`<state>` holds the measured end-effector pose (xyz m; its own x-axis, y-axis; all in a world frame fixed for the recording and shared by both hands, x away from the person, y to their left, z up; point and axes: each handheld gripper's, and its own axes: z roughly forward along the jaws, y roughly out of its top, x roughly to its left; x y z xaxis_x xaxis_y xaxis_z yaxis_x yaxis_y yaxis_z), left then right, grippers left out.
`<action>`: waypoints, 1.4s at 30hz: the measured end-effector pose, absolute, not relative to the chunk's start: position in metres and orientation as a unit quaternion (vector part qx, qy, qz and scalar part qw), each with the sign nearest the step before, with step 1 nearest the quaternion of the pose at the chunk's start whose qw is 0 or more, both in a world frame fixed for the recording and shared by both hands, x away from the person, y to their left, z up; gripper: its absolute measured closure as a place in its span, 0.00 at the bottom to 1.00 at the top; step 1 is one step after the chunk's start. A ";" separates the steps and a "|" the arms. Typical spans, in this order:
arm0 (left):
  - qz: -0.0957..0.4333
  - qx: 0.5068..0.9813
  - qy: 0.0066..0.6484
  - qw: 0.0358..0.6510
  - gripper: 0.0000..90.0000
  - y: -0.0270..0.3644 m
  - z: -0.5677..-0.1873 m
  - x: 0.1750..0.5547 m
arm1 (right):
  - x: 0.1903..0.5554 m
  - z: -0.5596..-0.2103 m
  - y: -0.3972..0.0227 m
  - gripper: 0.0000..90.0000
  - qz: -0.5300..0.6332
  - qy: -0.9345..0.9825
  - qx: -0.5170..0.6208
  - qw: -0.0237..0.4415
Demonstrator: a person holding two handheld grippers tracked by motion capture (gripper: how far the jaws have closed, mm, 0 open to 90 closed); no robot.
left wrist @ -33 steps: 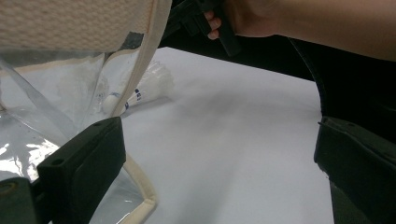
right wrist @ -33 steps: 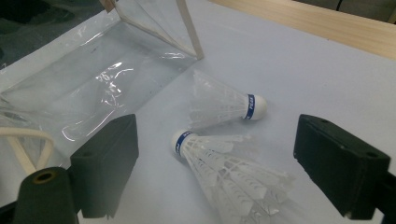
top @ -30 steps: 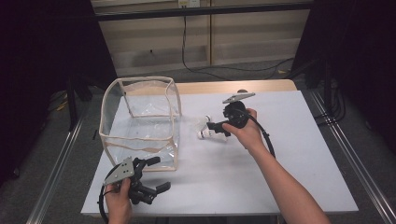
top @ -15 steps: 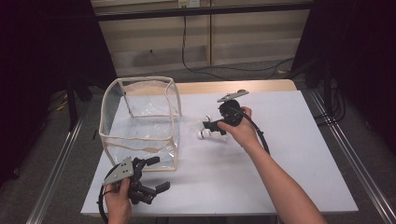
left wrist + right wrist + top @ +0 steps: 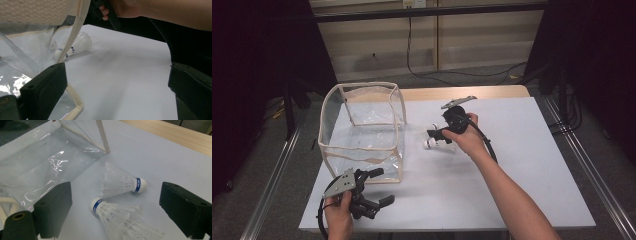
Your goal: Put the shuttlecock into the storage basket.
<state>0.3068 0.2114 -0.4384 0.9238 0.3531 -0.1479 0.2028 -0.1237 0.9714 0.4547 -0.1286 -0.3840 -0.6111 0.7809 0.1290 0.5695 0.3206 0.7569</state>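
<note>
Two white shuttlecocks with blue-banded corks lie side by side on the white table: one (image 5: 122,182) farther off and one (image 5: 117,220) nearer. They show as a white patch (image 5: 432,143) in the high view. My right gripper (image 5: 117,195) hovers just over them, open, its pads off both, and sits right of the bag (image 5: 438,134) in the high view. A clear plastic bag with cream trim (image 5: 362,130) stands open-topped at the table's left. My left gripper (image 5: 379,190) is open and holds nothing near the front edge, beside the bag's front corner (image 5: 75,37). One shuttlecock (image 5: 80,45) shows beyond that corner.
The white table top (image 5: 522,165) stretches bare to the right and front of my right forearm (image 5: 507,195). A wooden strip (image 5: 492,92) runs along its far edge. Metal rails (image 5: 584,175) flank the table, and cables lie on the floor behind.
My right hand has edged slightly left, toward the bag, still over the shuttlecocks. The left gripper and the bag have not moved.
</note>
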 end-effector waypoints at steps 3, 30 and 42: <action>0.059 0.747 0.186 0.635 0.03 0.212 -0.438 0.307 | 0.456 -0.385 -0.127 0.12 0.403 0.803 0.420 0.132; 0.059 0.749 0.188 0.633 0.03 0.211 -0.440 0.307 | 0.469 -0.396 -0.112 0.11 0.385 0.810 0.419 0.142; 0.059 0.748 0.188 0.633 0.03 0.212 -0.440 0.307 | 0.473 -0.403 -0.107 0.08 0.375 0.814 0.421 0.141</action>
<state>0.3075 0.2118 -0.4396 0.9224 0.3559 -0.1499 0.2066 -0.1268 0.9702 0.4731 -0.1067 -0.4030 -0.6063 0.7904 0.0870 0.5792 0.3640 0.7294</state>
